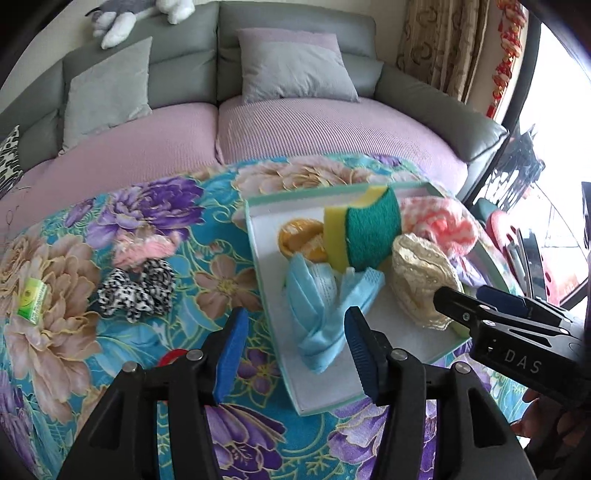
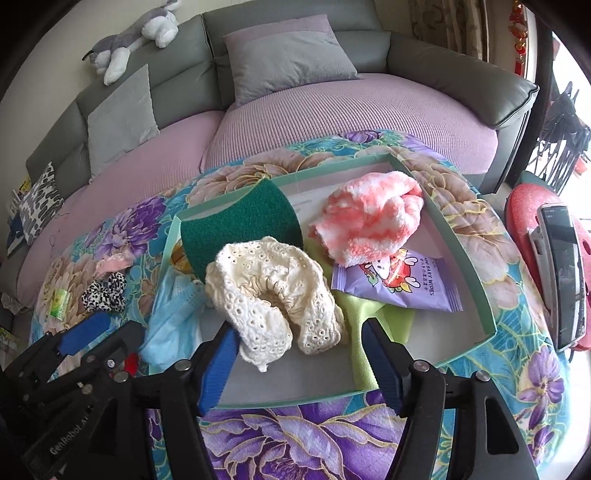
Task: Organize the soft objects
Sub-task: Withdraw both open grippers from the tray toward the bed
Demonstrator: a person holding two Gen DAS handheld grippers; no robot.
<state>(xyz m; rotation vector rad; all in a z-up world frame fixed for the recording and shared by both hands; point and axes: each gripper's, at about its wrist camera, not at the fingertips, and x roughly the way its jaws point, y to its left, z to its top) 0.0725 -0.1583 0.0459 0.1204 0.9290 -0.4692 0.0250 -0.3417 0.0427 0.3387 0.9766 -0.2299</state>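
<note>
Behind the sponge point(image 1: 364, 229), an orange item point(image 1: 299, 238) sits half-hidden

Partly hidden things in the tray

The sponge point(image 2: 240, 229) covers most of the orange item point(image 1: 301, 238); the green cloth point(image 2: 373, 332) lies largely under the wipes point(image 2: 402, 284); the plush point(image 1: 122, 18) is cut off at the top edge.

In your shallow green-rimmed tray point(image 2: 458, 236) lie a crumpled blue face mask point(image 1: 317, 306), a yellow-and-green sponge point(image 1: 360, 229) propped on edge, a cream lace scrunchie point(image 2: 273, 288) and a pink-white fluffy cloth point(image 2: 369, 218), while a leopard-print scrunchie point(image 1: 136, 288) sits outside on the floral cover.
</note>
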